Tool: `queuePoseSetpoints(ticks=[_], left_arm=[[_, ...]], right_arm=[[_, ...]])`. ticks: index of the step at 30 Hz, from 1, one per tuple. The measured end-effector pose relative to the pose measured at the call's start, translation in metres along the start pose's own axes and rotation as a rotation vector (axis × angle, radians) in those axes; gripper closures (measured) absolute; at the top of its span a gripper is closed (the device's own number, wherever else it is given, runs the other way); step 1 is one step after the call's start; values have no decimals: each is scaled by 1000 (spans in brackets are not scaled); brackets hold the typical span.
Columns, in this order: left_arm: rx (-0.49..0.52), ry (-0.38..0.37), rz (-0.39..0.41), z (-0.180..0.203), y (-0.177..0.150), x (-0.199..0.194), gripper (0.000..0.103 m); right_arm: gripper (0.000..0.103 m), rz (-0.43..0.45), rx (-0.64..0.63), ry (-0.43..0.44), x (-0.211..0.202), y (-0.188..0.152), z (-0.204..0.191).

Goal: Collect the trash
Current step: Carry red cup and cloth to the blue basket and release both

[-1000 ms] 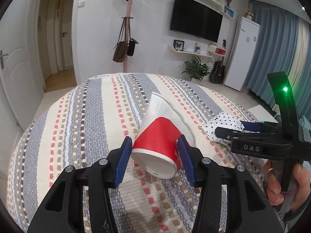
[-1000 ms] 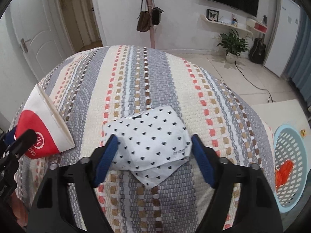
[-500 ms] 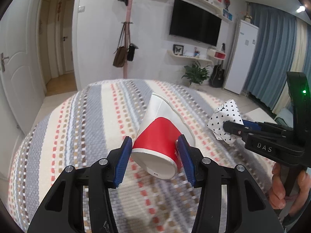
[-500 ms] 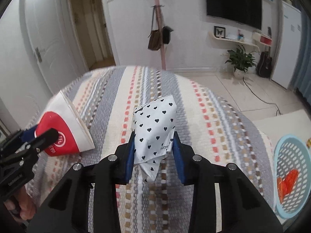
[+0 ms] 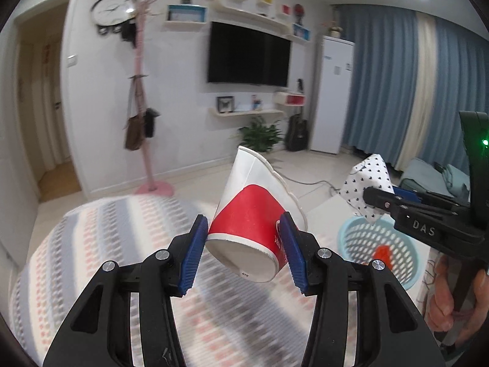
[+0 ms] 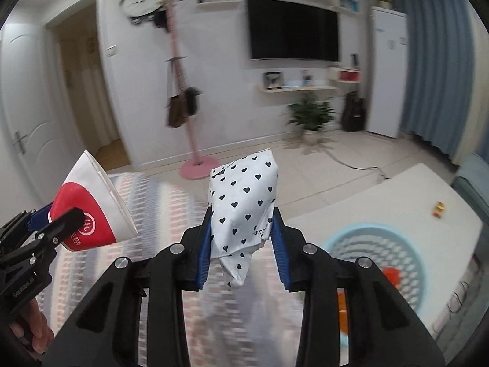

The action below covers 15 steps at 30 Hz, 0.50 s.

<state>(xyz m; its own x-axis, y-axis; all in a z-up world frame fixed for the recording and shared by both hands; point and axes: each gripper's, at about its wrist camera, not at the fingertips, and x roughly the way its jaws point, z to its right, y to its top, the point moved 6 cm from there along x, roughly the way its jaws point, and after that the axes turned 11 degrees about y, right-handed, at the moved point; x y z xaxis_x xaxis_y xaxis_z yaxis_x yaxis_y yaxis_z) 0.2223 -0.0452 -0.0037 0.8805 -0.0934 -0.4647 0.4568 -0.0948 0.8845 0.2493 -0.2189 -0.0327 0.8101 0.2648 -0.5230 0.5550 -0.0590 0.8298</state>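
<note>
Both pieces of trash lifted clear and carried toward the basket.

The left gripper (image 5: 243,252) is clenched on the crushed red-and-white paper cup (image 5: 250,214), its base toward the camera between the blue pads. The right gripper (image 6: 241,244) grips the white heart-print paper wrapper (image 6: 244,198), which stands up out of the jaws and droops below them. A second ago both items lay on the striped woven bedcover (image 5: 91,244); now that cover sits blurred below the jaws and the pale blue perforated plastic basket (image 6: 376,244), holding something orange, lies ahead and right of the right jaws. Pickup looks done; what remains is probably releasing both over the basket.
</note>
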Motion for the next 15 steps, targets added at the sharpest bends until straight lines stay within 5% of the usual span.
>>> queuePoseSetpoints(ticks=[6,15], left_arm=[[70,-87,-10,77,12,22,56],[159,-169,-64,167,3,62,56]], right_arm=[[71,-37,100,-174,-14,-7,88],[71,-89,255,-262,-25,-41,187]])
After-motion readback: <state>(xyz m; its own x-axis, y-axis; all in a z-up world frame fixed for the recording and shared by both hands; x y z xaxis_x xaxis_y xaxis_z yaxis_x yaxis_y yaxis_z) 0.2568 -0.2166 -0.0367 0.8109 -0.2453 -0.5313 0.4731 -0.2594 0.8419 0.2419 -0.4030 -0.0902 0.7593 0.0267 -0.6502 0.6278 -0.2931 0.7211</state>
